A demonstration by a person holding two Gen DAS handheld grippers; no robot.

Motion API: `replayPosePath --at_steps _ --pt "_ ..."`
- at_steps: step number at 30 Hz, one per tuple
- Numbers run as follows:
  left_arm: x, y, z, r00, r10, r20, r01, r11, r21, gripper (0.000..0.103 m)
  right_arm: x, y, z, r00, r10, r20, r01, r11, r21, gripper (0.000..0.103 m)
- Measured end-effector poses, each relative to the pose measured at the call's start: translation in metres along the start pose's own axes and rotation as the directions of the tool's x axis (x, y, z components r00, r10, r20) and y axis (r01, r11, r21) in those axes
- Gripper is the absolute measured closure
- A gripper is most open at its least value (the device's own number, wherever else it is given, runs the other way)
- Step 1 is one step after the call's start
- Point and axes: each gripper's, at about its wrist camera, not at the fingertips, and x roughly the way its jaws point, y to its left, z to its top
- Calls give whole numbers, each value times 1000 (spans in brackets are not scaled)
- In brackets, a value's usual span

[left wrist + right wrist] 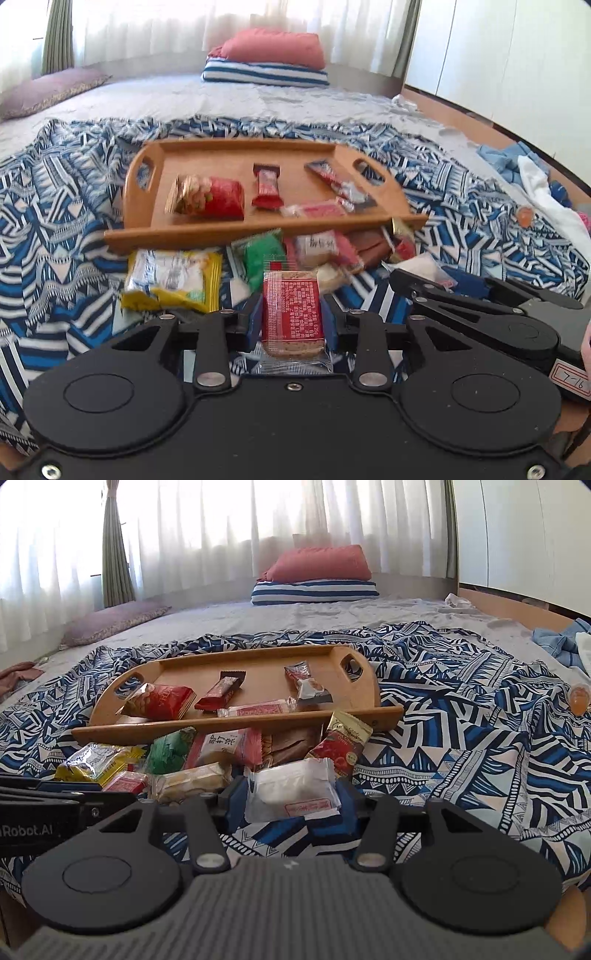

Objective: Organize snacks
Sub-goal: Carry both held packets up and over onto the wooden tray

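Note:
A wooden tray (207,230) (258,722) lies on the patterned cloth and holds several snacks, among them a red nut bag (210,195) (162,701) and a red bar (266,186) (218,694). A pile of loose snacks lies in front of it: a yellow packet (170,278) (96,762), a green packet (264,258) (170,751). My left gripper (292,321) is shut on a red-labelled cracker packet (293,308). My right gripper (291,801) is shut on a white pastry packet (291,792). The right gripper also shows in the left wrist view (480,306).
The blue-and-white patterned cloth (66,229) (461,738) covers a bed. Pillows (266,59) (314,576) are stacked at the far end. Clothes (535,184) lie at the right edge. A small orange jelly cup (578,699) sits on the cloth at right.

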Motion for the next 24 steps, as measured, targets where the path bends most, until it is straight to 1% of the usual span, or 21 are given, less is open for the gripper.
replayPosePath --at_steps 5,8,13,19,22,24 --pt "-3 8 26 999 8 54 -8 1000 -3 72 -2 -8 18 1000 3 31 -3 1000 15 47" --pt "0 20 45 998 5 66 -3 1000 -25 72 2 -10 29 999 21 41 -22 999 25 47" --pt "13 45 77 996 41 82 -36 997 -65 72 16 -7 47 998 49 47 -50 998 32 47" --pt "41 75 112 994 89 67 -81 991 -102 72 43 0 67 996 87 32 -88 996 27 47" --pt "58 87 126 993 106 45 -100 986 -134 72 62 -1 80 993 121 -3 -120 991 62 47" --pt "70 94 133 993 111 38 -104 982 -155 72 74 0 88 991 129 -20 -128 990 66 47"
